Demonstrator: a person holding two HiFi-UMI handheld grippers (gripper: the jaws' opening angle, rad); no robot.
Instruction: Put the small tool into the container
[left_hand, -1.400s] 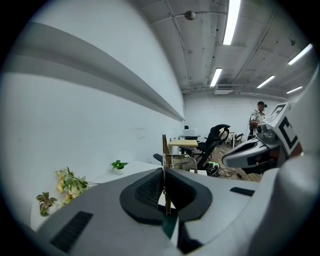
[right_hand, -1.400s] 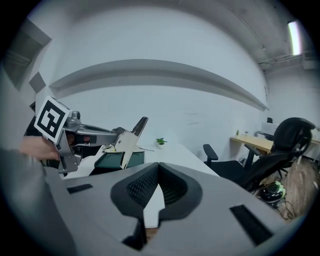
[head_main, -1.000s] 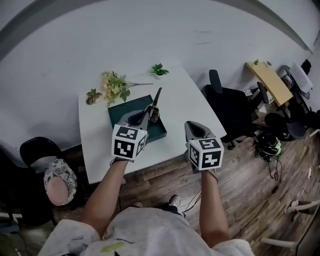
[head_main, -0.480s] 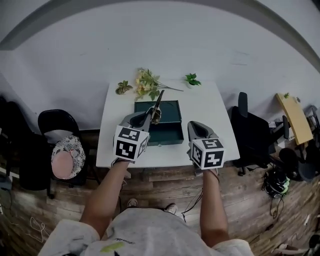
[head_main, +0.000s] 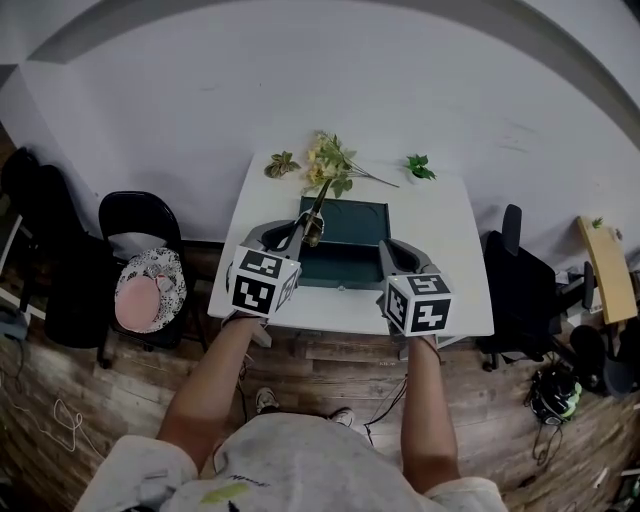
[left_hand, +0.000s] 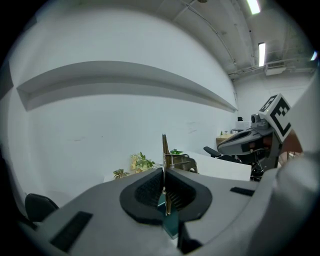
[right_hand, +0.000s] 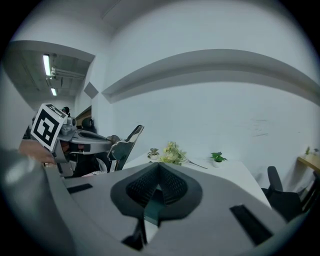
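Left fingers: I read the left gripper (left_hand: 164, 172) as clamped shut on the small tool (left_hand: 163, 147). Its fingers (left_hand: 147, 187) press the thin metal from both sides with no gap that I can see.
Tool against the fingers: it stands edge-on between them and juts past the tips toward 12 o'clock. A bulkier metal part sits just beyond the tips, at about 1 o'clock.
Tool's look: thin, flat, shiny metal that tapers to a narrow end. In the right gripper view its broad face catches the light like a blade. I cannot tell what kind of tool it is.
Tool's place: in the head view I see it over the left end of the container (head_main: 355, 225), gripped near its lower end, with its tip pointing to 12 o'clock toward the flowers (head_main: 330, 165). I cannot tell how high it sits above the container.
Container: dark green, rectangular and open on top, lying on the white desk (head_main: 450, 240).
Right fingers: the right gripper (right_hand: 159, 167) has its fingers (right_hand: 172, 187) closed tip to tip on nothing. I see only a strip of the green container below them.
Right gripper's place: in the head view it sits at about 5 o'clock of the container, by its near right corner.
Around the container: the flowers lie at 12 o'clock, a small potted plant (head_main: 420, 167) at 1 o'clock and another small plant (head_main: 282, 165) at 11 o'clock.
Beside the desk: a black chair (head_main: 140, 225) at 9 o'clock, with a patterned cushion (head_main: 147, 290) by it.
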